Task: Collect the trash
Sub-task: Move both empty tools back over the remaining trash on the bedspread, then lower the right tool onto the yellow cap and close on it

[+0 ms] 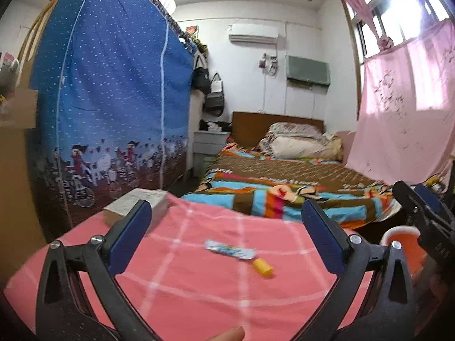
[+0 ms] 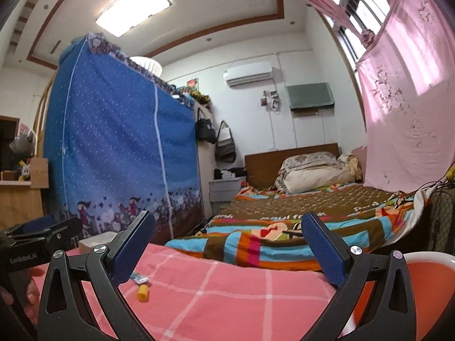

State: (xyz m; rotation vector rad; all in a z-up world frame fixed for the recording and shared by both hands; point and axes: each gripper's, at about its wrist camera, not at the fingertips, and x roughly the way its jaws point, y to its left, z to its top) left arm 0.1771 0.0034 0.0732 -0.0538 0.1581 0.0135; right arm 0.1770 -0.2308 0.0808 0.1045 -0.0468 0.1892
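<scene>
While both grippers hover over the pink checked cloth (image 1: pixel 199 284), neither holds anything: the left gripper (image 1: pixel 226 227) has its jaws spread wide, and so does the right gripper (image 2: pixel 227 238). A crumpled wrapper (image 1: pixel 230 250) lies flat on the cloth with a small yellow cap (image 1: pixel 263 267) just beside it, ahead of the left jaws. From the right wrist view the wrapper is half hidden behind the left finger. Its print is too blurred to read. An orange bin with a white rim (image 2: pixel 426 258) sits at the cloth's right edge, cut off by the frame. A white box (image 1: pixel 142 201) is partly hidden behind the left finger. "GenRobot.AI" reads on the left gripper's body. The bedspread (image 2: pixel 298 216) shows partial lettering, "paul fr…".
</scene>
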